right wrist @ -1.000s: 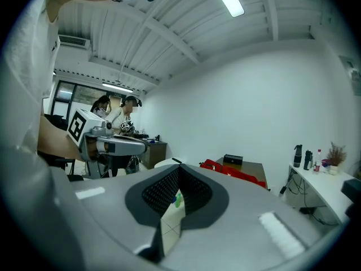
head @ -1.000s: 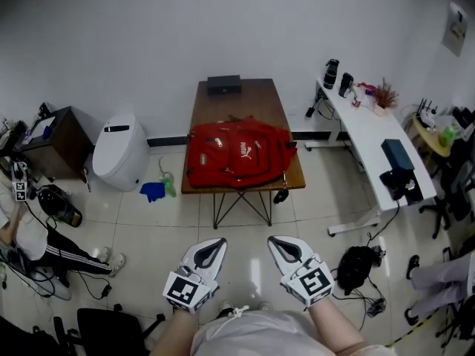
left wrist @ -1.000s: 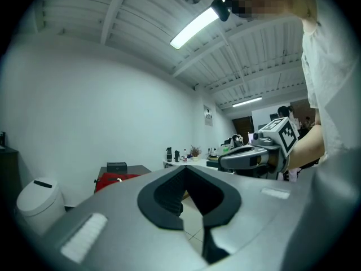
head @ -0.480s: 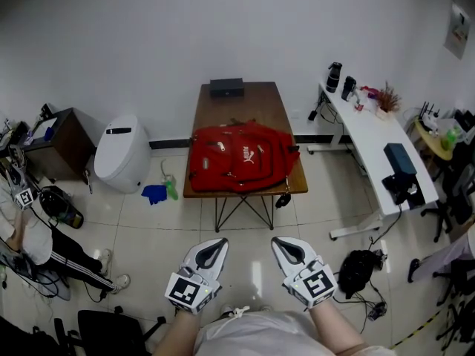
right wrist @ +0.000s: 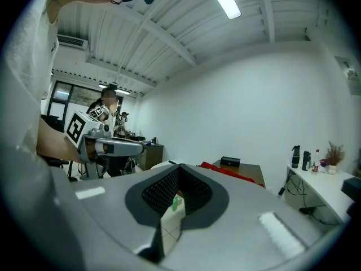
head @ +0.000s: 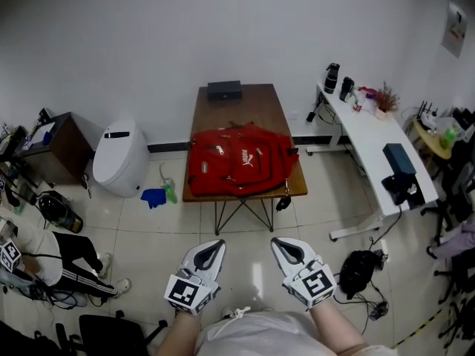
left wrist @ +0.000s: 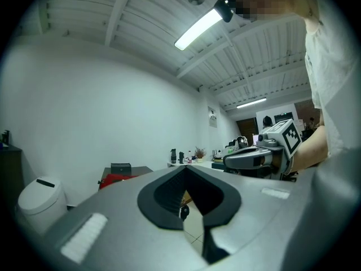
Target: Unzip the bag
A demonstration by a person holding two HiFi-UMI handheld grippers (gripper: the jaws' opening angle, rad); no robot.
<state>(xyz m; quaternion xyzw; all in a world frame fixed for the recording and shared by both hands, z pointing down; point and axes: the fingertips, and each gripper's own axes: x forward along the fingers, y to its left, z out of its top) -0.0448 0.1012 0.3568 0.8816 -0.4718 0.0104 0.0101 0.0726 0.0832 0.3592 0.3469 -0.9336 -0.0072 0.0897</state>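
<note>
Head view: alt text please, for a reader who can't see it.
A red backpack lies on a brown table, well ahead of the person, who holds the left gripper and right gripper low in front, jaws shut and empty. A white desk stands at right, a white bin at left.

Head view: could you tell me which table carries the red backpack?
The brown wooden table in the middle, under the red backpack; the white desk at right has no backpack.

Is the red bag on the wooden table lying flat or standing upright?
Lying flat: the red bag is spread across the table with its front face upward.
</note>
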